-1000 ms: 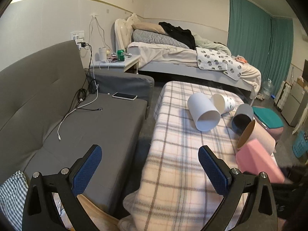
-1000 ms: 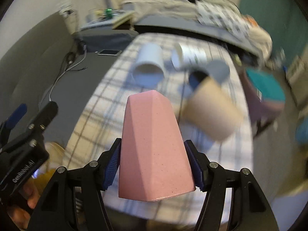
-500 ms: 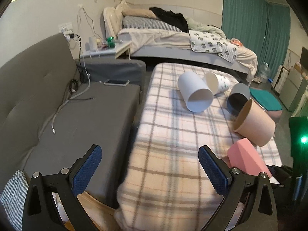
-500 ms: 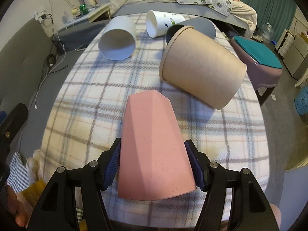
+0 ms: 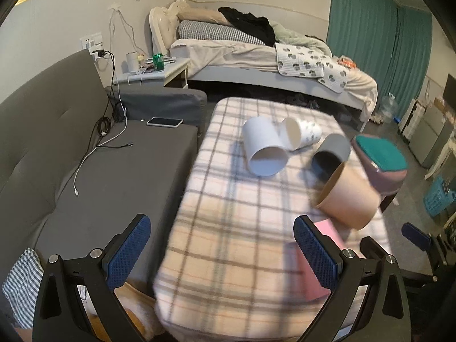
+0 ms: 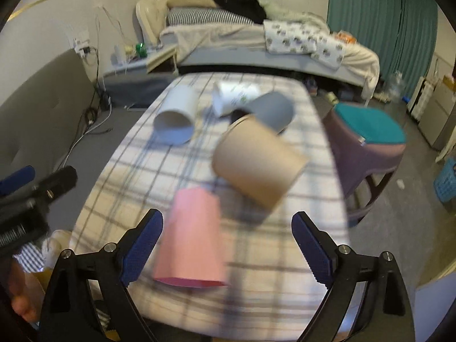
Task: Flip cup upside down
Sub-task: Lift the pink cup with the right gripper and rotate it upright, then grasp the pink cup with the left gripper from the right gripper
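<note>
The pink cup (image 6: 191, 238) stands on the plaid-covered table (image 6: 134, 171) with its wide mouth down and its narrow base up, near the table's front edge. It is blurred in the right wrist view, so whether its rim sits fully flat on the cloth cannot be told. The right gripper (image 6: 226, 249) is spread wide open with nothing between its blue pads; the cup sits in the gap, closer to the left-hand pad (image 6: 141, 249) than to the other, and a sliver of cloth shows between cup and pad. The far pad is well apart from the cup.

Behind the pink cup, toward the middle of the table, a tan paper cup (image 6: 258, 161) lies on its side, its lower edge just beside the pink cup's top. Further back on the table lie a grey cup (image 6: 273, 111), a white cup (image 6: 178, 115) and a patterned white cup (image 6: 233, 97), all on their sides.

The left gripper (image 5: 222, 252) is also wide open and empty, held over the table's front left corner. In the left wrist view the pink cup (image 5: 310, 268) appears behind the gripper's right-hand finger (image 5: 316, 255), partly hidden by it, with the tan paper cup (image 5: 349, 198) beyond. A grey sofa (image 5: 94, 176) runs along the table's left side, and a stool with a teal cushion (image 5: 380, 156) stands off the table's right side.
</note>
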`<state>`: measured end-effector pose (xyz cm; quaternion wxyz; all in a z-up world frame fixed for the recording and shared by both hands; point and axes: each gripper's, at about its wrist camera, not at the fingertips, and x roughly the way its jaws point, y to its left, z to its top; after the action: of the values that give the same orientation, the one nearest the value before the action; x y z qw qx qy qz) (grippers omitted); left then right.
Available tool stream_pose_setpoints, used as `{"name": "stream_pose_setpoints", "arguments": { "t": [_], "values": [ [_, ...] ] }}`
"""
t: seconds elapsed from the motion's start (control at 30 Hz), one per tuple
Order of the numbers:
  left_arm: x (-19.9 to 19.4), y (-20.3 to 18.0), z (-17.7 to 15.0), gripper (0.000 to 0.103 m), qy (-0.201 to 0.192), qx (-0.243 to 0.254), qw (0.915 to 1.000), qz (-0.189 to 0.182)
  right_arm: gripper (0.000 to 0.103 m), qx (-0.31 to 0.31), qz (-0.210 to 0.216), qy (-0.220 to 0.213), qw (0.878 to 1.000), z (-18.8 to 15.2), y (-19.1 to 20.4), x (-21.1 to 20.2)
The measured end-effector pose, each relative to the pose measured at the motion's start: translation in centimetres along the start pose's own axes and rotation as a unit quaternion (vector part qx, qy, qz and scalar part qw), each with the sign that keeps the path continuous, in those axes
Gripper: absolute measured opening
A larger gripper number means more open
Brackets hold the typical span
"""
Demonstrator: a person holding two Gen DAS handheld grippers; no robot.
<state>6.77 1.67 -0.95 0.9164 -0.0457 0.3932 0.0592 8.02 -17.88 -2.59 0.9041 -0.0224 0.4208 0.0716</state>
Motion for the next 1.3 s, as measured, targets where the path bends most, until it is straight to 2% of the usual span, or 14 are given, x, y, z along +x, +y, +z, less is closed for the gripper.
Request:
{"name": "stream_pose_setpoints", "arguments": {
  "t": [0.17,0.3,0.4,0.53,0.6,0.7,0.87,0.93,0.97,1.0,1.07,1.3],
  "values": [
    [0.6,-4.0,0.3,0.103,0.041,0.029,0.9987,-0.009,0.092,-0.002,-0.041,-0.034,0.999,0.5,-4.0,-1.8],
    [2.7,-7.2,-0.2,0.103,0.079,0.050,0.9955,-0.019,0.092,0.009,-0.078,-0.039,0.996,0.7,-7.4,-1.9],
    [4.4,-9.0,-0.8,0.103,0.106,0.060,0.9922,-0.027,0.092,0.029,-0.072,-0.035,0.996,0.7,-9.6,-1.4],
    [6.8,-10.7,-1.4,0.102,0.141,0.069,0.9875,-0.019,0.092,0.042,-0.064,-0.033,0.997,0.5,-11.0,-0.3],
    [8.2,-11.1,-1.8,0.101,0.162,0.066,0.9845,-0.016,0.092,0.045,-0.061,-0.031,0.997,0.3,-11.1,0.2],
    [9.5,-11.0,-2.1,0.101,0.189,0.049,0.9803,-0.031,0.092,0.045,-0.060,-0.027,0.997,-0.1,-11.2,1.0],
    [10.8,-11.6,-2.3,0.100,0.208,0.057,0.9757,-0.038,0.092,0.048,-0.047,-0.017,0.998,-0.5,-11.1,2.1],
    [11.1,-11.7,-2.4,0.096,0.213,0.059,0.9744,-0.043,0.092,0.048,-0.043,-0.015,0.998,-0.5,-11.0,2.2],
    [11.2,-11.8,-2.4,0.086,0.216,0.060,0.9735,-0.046,0.092,0.048,-0.041,-0.016,0.998,-0.5,-10.9,2.2],
    [11.4,-11.8,-2.4,0.072,0.221,0.058,0.9722,-0.049,0.092,0.048,-0.039,-0.016,0.998,-0.5,-10.8,2.2],
    [11.9,-11.7,-2.6,0.063,0.245,0.044,0.9665,-0.064,0.092,0.049,-0.041,-0.020,0.998,-0.6,-10.6,2.1],
    [10.0,-11.3,-2.0,0.062,0.227,0.053,0.9691,-0.081,0.092,0.059,-0.054,-0.039,0.996,-0.5,-11.0,1.4]
  ]
}}
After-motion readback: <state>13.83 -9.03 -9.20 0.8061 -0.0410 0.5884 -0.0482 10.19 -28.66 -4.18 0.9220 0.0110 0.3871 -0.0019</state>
